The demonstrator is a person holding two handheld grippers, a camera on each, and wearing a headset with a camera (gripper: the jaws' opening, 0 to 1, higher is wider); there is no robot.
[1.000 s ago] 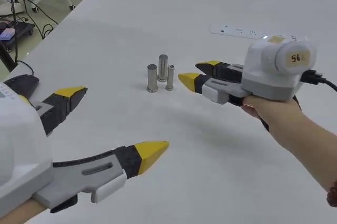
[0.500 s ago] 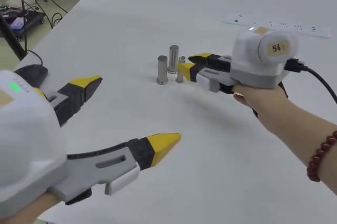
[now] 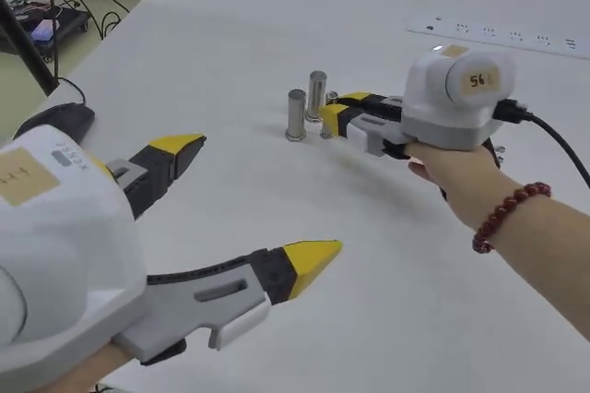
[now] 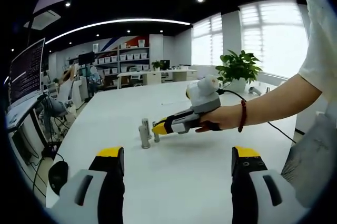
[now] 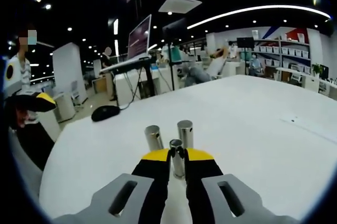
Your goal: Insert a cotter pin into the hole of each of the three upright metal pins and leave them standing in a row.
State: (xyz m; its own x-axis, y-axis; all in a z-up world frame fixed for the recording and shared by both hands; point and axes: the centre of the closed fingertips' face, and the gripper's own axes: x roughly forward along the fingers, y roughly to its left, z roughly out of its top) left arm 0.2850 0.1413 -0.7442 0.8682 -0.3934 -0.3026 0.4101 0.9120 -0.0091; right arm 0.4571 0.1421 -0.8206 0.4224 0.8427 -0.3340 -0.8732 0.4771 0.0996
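Where earlier apart, right gripper [image 5: 178,156] grips pin [image 5: 176,145].

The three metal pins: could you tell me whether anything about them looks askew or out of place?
Nothing is tipped; all stand upright. The one oddity is the layout: left pin, middle pin and right pin sit bunched in a triangle, not a row, with the right pin clamped between the right tool's jaws.

Open-plan office lab, long white worktop [image 4: 179,171] stretching away, shelves of storage bins [image 4: 129,58] lining the back wall, dark text-filled monitor [image 4: 23,71] glowing, green potted plant [image 4: 238,68] standing by windows [image 4: 274,40].
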